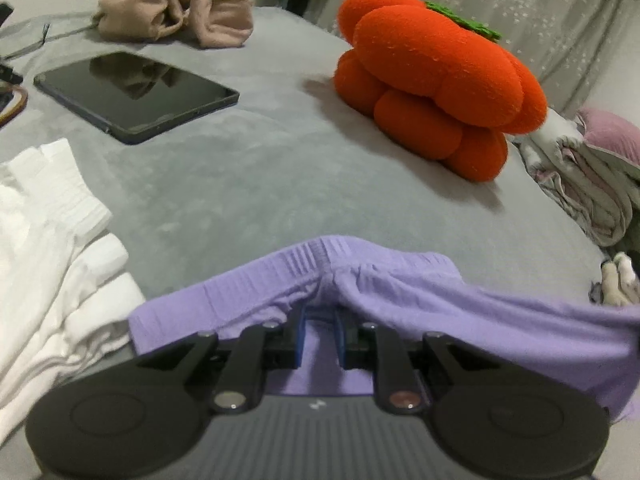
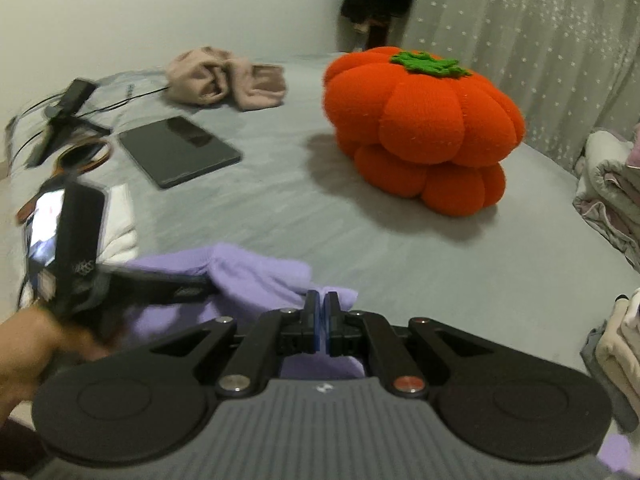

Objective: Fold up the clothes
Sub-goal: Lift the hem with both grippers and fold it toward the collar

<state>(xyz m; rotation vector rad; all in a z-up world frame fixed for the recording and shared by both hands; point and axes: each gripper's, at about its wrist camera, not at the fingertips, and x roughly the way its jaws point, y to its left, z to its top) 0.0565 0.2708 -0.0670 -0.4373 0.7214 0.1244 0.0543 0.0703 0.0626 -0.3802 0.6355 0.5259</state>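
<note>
A purple garment (image 1: 400, 292) is bunched at the near edge of the grey bed (image 1: 248, 184). My left gripper (image 1: 320, 316) is under its ribbed hem; the fingertips are hidden by cloth, with a narrow gap between the blue pads. In the right wrist view my right gripper (image 2: 321, 304) is shut on an edge of the purple garment (image 2: 256, 276). The left gripper's body (image 2: 76, 256) and the hand holding it appear at the left, blurred.
An orange pumpkin cushion (image 1: 432, 80) stands far right (image 2: 420, 132). A dark tablet (image 1: 136, 92), a beige garment (image 1: 172, 12), white folded clothes (image 1: 52, 264), and a pile of bedding at the right (image 1: 592, 184) lie around. Cables and a mirror (image 2: 80, 152) are far left.
</note>
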